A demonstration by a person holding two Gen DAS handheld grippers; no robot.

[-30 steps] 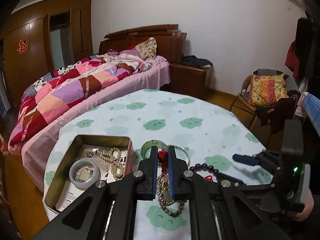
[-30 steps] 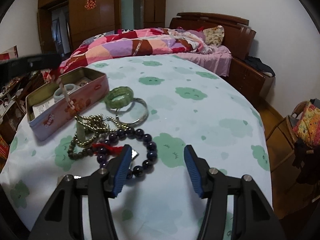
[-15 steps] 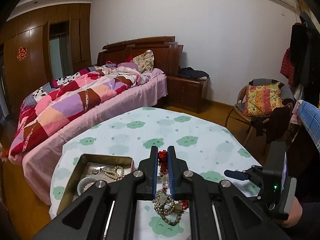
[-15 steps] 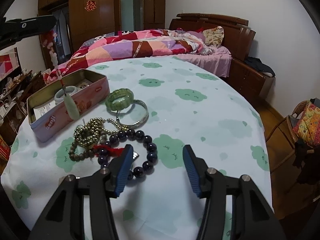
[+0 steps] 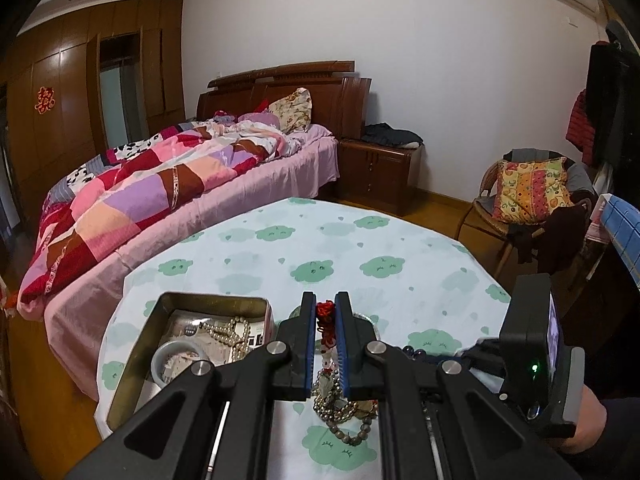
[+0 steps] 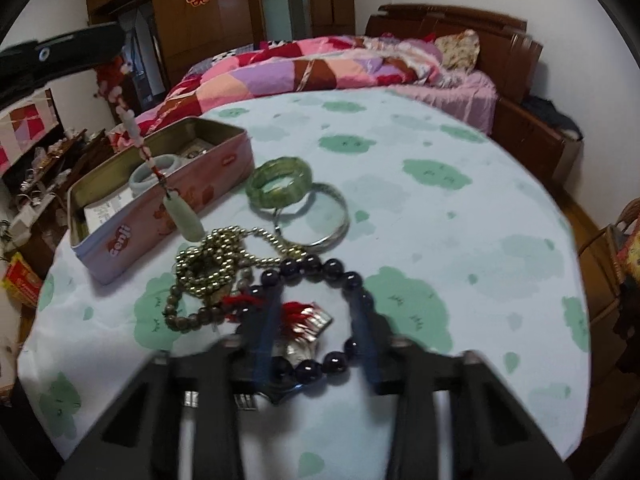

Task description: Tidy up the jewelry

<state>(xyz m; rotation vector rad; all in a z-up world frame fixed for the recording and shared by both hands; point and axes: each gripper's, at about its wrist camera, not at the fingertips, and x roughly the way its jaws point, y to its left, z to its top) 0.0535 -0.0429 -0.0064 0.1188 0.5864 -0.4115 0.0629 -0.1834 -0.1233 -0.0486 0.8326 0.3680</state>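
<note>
My left gripper [image 5: 325, 306] is shut on the red cord of a jade pendant necklace [image 6: 185, 218], which hangs above the table beside the pink tin box [image 6: 160, 196]. The tin [image 5: 132, 364] holds a pale bangle [image 5: 176, 360] and a pearl strand [image 5: 232, 332]. My right gripper [image 6: 316, 316] is open and low over the dark bead bracelet [image 6: 320, 272], its fingers on either side of a red-tasselled silver charm [image 6: 306, 320]. A gold bead chain [image 6: 216, 256], a green jade bangle [image 6: 280, 182] and a silver bangle [image 6: 316, 216] lie on the tablecloth.
The round table [image 5: 340, 248] carries a white cloth with green clouds. A bed [image 5: 160, 184] with a patchwork quilt stands beyond its far edge. A chair with a cushion [image 5: 528, 196] is to the right. Clutter lies on the floor at the left [image 6: 24, 280].
My left gripper has risen, lifting the jade pendant clear of the table. My right gripper has moved forward and down over the dark bead bracelet, blurred by motion.
</note>
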